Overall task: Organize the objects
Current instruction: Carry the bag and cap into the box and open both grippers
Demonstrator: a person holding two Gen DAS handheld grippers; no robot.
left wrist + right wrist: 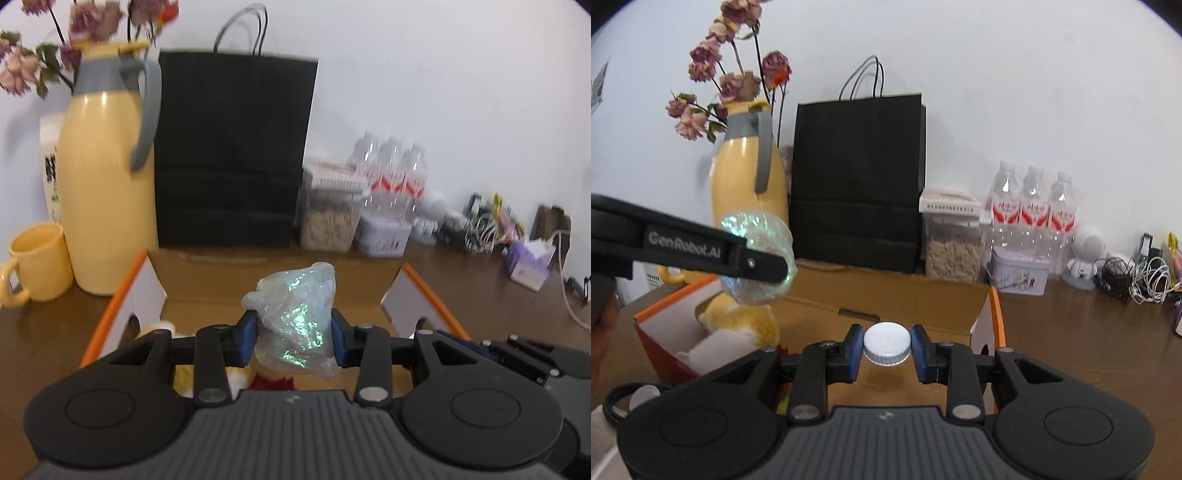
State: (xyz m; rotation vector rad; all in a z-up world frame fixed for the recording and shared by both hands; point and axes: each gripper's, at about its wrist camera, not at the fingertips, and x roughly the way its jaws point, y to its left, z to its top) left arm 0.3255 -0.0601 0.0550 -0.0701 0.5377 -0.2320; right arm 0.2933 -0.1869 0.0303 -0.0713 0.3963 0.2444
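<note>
My left gripper (293,332) is shut on a clear plastic bag of green glitter (295,314) and holds it above the open cardboard box (277,280). The bag also shows in the right wrist view (757,258), above the box's left side. My right gripper (886,349) is shut on a white ribbed bottle cap (887,343), held over the box (886,295). A yellow and white plush toy (735,325) lies inside the box at the left.
A yellow thermos jug (107,192) with dried flowers and a yellow mug (37,262) stand left of the box. Behind it are a black paper bag (232,147), a jar of seeds (955,251), three water bottles (1032,214), a tin, cables and a tissue box (528,266).
</note>
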